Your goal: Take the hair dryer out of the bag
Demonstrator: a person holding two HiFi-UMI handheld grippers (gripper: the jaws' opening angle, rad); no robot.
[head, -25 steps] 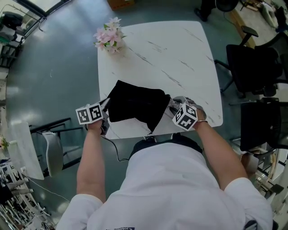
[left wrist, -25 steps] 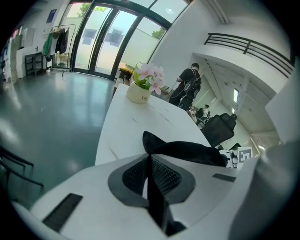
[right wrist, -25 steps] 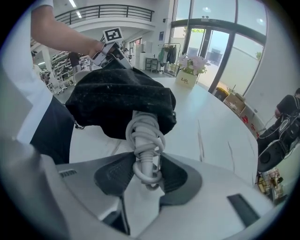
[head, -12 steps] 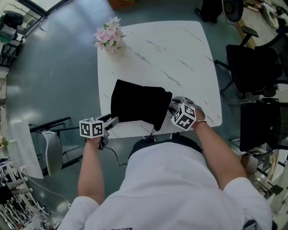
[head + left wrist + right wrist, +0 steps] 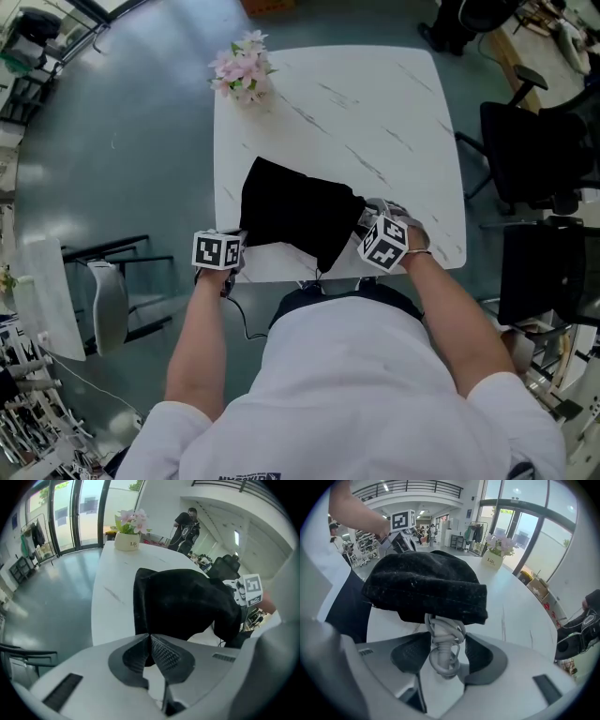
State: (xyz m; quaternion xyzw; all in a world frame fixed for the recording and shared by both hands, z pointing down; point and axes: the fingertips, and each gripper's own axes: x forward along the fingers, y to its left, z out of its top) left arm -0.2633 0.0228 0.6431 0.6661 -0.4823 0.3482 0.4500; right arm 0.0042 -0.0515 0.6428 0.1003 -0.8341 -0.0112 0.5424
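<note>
Steeply downward, left tongs point(image 5: 151, 637) at bag point(image 5: 187, 602) corner.

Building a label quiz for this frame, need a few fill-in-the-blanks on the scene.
1. The black bag lies on a ____ table.
2. A coiled white cord sticks out of the ____.
3. The flower pot holds ____ flowers.
4. The left tool has its jaws ____.
Missing words: white; bag; pink; shut.

The black bag point(image 5: 424, 585) is covering whatever the coiled white cord point(image 5: 443, 644) is running into; the hair dryer body is not showing in any view.
</note>
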